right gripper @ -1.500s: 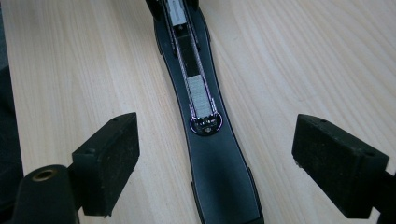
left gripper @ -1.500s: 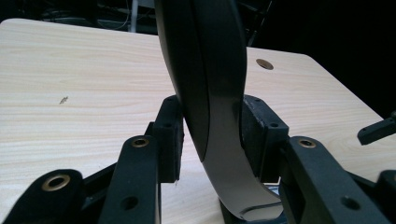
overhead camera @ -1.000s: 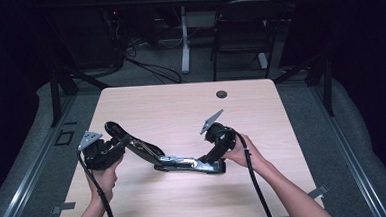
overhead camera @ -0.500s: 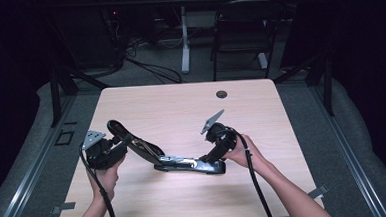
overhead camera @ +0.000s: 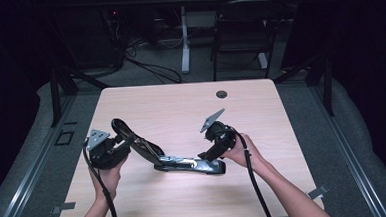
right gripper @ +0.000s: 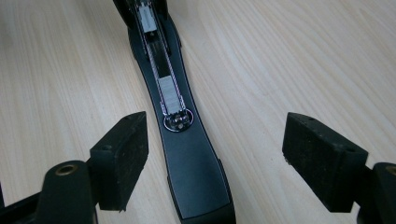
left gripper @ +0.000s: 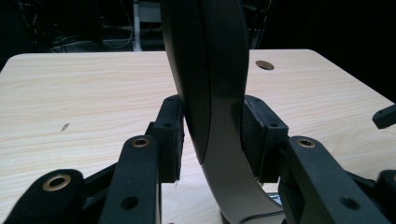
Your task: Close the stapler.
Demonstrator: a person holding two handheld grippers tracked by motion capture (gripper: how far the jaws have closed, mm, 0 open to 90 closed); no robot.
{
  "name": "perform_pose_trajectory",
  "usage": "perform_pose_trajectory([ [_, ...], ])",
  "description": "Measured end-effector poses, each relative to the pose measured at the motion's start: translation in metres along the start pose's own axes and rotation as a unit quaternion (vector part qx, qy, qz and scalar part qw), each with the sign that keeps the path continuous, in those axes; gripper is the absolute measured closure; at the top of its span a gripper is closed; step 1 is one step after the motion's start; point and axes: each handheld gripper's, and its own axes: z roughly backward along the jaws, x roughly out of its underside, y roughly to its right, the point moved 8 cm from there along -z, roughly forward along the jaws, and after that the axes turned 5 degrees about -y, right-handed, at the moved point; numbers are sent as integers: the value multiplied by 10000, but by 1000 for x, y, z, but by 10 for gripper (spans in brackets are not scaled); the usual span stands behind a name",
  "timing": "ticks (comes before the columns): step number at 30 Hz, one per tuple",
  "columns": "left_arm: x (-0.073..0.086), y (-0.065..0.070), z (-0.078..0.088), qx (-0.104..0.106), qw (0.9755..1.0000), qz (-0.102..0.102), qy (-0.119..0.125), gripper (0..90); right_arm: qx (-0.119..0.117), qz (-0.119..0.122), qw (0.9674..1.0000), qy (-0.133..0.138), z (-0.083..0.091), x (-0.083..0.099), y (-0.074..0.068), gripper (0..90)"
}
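**Stapler Lying Open Between Two Hand-Held Grippers**

Little is changing from a second ago: the left gripper (overhead camera: 117,148) is sitting marginally farther from the table's near-left corner, while the stapler's base and the right gripper (overhead camera: 214,152) are remaining where they were.

A person is working at a pale wood-grain rectangular table (overhead camera: 181,104), a hand (overhead camera: 106,175) and forearm entering from the near edge on each side. A long black stapler with a silver staple channel (overhead camera: 191,163) is lying hinged open on the table, well toward the near edge from the small dark round grommet (overhead camera: 222,94) set in the far part of the tabletop. Its base is resting flat, and its curved black-and-grey top arm (left gripper: 210,93) is rising up and to the left of the base.

In the left gripper view, that gripper's two black jaws are pressing against both sides of the curved arm, clamping it, with the grommet (left gripper: 265,65) showing beyond on the right.

In the right gripper view, that gripper's jaws are standing wide apart, one on each side of the stapler's base (right gripper: 187,154) without touching it, the exposed staple channel (right gripper: 161,70) running away from the camera. In the high view this gripper is hovering over the right end of the base, nearer the grommet than the left gripper is.
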Motion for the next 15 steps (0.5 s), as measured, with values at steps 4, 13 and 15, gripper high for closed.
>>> perform_pose_trajectory([
  [4,0,-3,1,212,9997,-10,-146,553,-25,28,10000,19,-1,-3,-4,231],
  [13,-3,-8,5,863,9960,28,-214,540,19,107,9999,36,-3,-8,-9,250],
  [15,-5,-7,6,1065,9939,-79,-283,529,38,119,9999,62,-3,-10,-10,257],
])
